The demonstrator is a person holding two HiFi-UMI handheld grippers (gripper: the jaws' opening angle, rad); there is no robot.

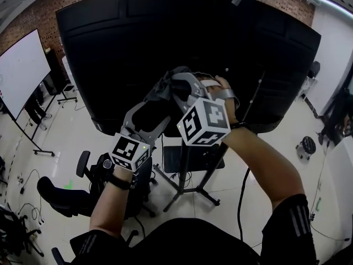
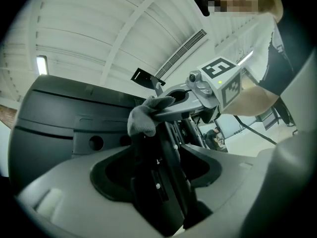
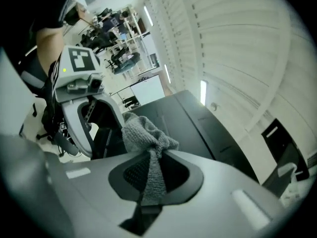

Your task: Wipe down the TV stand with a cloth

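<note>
The big black TV back (image 1: 138, 48) stands on its black stand (image 1: 190, 189), seen from behind. A grey cloth (image 1: 165, 87) is bunched in my right gripper (image 1: 179, 84), which is shut on it and presses it against the middle of the TV's back. In the right gripper view the cloth (image 3: 146, 138) hangs between the jaws of the right gripper (image 3: 153, 167). My left gripper (image 1: 157, 106) reaches in just below; in its own view the left gripper (image 2: 161, 152) is shut on the stand's black mount bar (image 2: 158, 182), with the cloth (image 2: 143, 118) just above.
A black office chair (image 1: 60, 195) stands at the lower left, beside the stand's legs. A whiteboard (image 1: 19, 70) on wheels is at the far left, and a round stool (image 1: 306, 145) at the right. Cables lie on the pale floor.
</note>
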